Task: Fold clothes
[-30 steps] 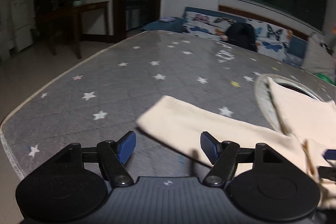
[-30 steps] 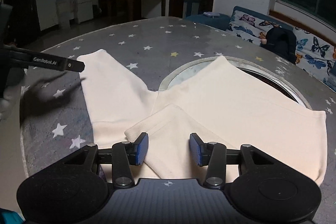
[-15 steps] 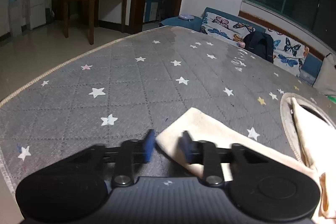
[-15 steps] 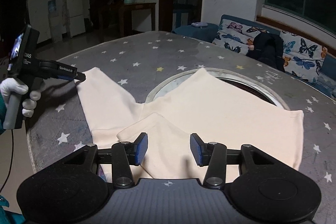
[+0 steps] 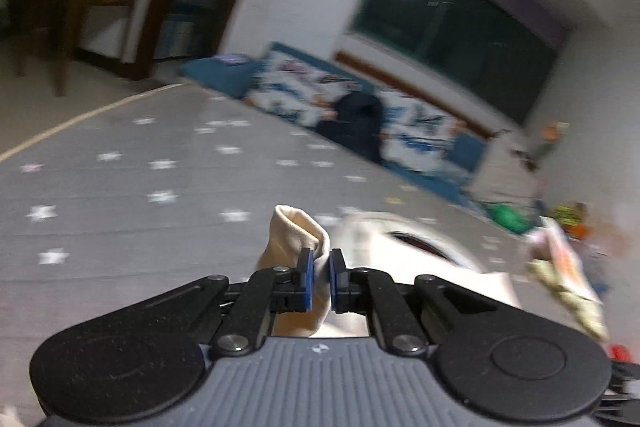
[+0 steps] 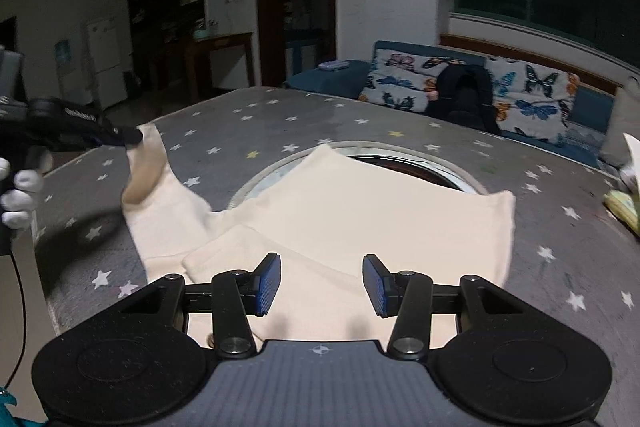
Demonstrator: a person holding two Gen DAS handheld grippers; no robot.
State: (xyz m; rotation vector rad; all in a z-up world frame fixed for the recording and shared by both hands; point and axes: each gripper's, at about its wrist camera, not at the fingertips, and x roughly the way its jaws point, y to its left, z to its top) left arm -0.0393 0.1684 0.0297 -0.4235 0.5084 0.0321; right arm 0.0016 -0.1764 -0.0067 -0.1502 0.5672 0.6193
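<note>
Left wrist view first: my left gripper (image 5: pixel 319 277) has gone from gaping a second ago to pinched tight on the cuff of the long cream sleeve (image 5: pixel 298 233), which is now off the grey star-printed quilted table cover (image 5: pixel 120 187) and bunched in a soft, rounded loop above my blue pads (image 5: pixel 307 279). The picture is smeared, so I'm swinging. I judge this as the sleeve fold under way, cuff travelling in toward the shirt's body.

Right wrist view now: the cream knit long-sleeved shirt (image 6: pixel 380 211) lies flat on the cover, its body partly over the round steel-rimmed hole (image 6: pixel 440 167) in the table. The other sleeve lies folded over the near part of the body. Left of that hole, the raised sleeve (image 6: pixel 148 167) hangs limp from the left gripper (image 6: pixel 134 135), draping in a slack curve, while my white-gloved hand (image 6: pixel 20 195) grips the handle. The cloth looks matte, thickish and floppy. My right gripper (image 6: pixel 322 281) hovers just over the near edge of the shirt, fingers spread wide, holding nothing.
</note>
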